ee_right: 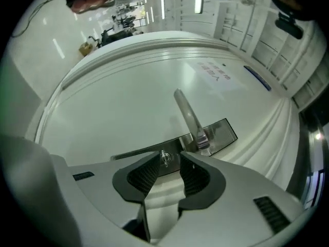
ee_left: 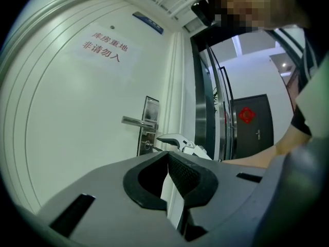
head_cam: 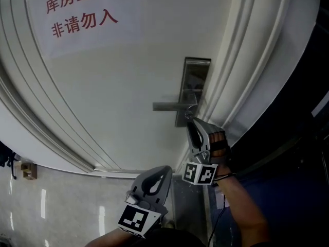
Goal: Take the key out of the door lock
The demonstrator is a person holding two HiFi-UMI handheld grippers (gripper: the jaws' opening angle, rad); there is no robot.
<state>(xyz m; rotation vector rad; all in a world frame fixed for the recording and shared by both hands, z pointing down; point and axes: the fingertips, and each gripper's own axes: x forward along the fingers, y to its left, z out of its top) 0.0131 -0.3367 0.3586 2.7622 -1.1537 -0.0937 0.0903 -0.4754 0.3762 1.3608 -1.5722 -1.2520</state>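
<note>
A small silver key point(ee_right: 165, 157) sticks out of the metal lock plate point(ee_right: 218, 134) on the white door, below the lever handle point(ee_right: 187, 113). My right gripper point(ee_right: 168, 156) is open, its two tips on either side of the key, with a gap to each pad. In the head view the right gripper point(head_cam: 191, 123) is at the lower end of the lock plate point(head_cam: 196, 86). My left gripper point(head_cam: 164, 171) hangs lower and back from the door, shut on nothing. From the left gripper view the key point(ee_left: 147, 146) shows beside the right gripper's tip point(ee_left: 169, 137).
A paper sign point(head_cam: 82, 9) with red characters is stuck to the door's upper part. The door frame's mouldings point(head_cam: 247, 76) run to the right of the lock. A dark doorway and corridor point(ee_left: 252, 122) lie further right. Tiled floor point(head_cam: 61, 205) shows below.
</note>
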